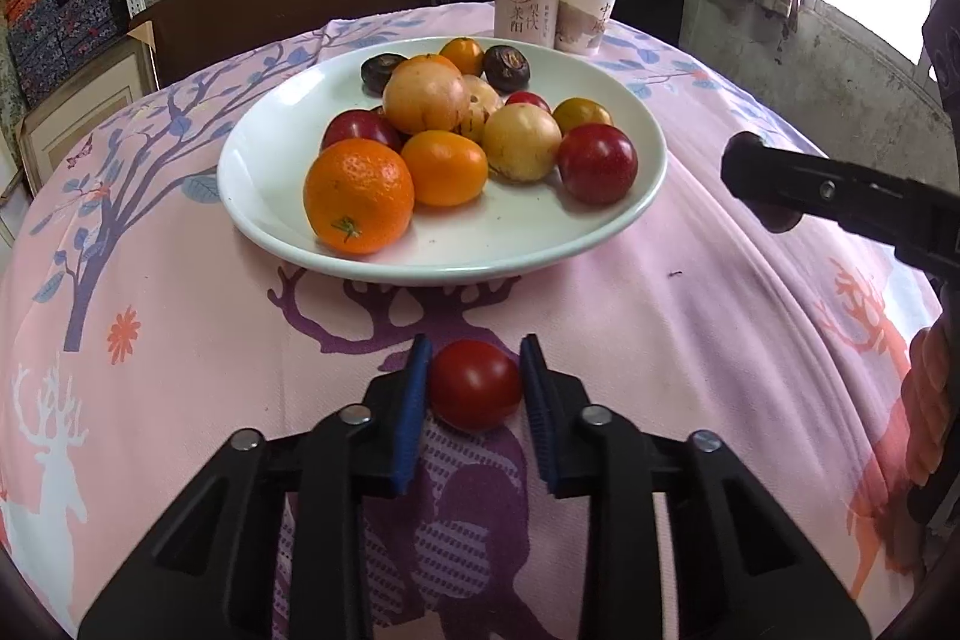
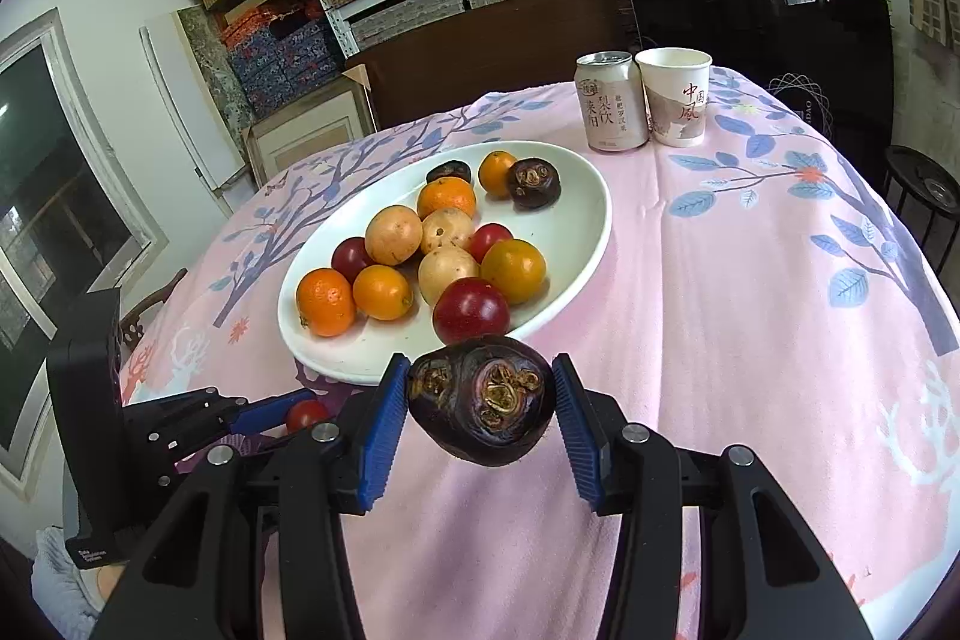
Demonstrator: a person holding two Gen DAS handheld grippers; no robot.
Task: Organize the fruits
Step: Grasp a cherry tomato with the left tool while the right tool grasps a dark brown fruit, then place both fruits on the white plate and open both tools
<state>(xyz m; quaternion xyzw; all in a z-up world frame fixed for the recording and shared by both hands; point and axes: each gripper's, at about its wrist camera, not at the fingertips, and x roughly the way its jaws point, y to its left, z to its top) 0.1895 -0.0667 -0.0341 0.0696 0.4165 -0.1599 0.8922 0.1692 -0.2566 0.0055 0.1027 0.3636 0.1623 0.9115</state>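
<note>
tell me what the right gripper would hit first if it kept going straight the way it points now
Probably the near rim of the white plate, just past the dark water chestnut that the right gripper holds; depth there is hard to judge.

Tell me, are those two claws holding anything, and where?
Left gripper pinches a small red tomato by its sides; right gripper clamps a dark water chestnut by its sides.

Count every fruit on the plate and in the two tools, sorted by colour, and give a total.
Orange fruits: 5
Pale yellow fruits: 3
Red fruits: 4, one in the left tool
Dark brown fruits: 3, one in the right tool
Total: 15
</note>
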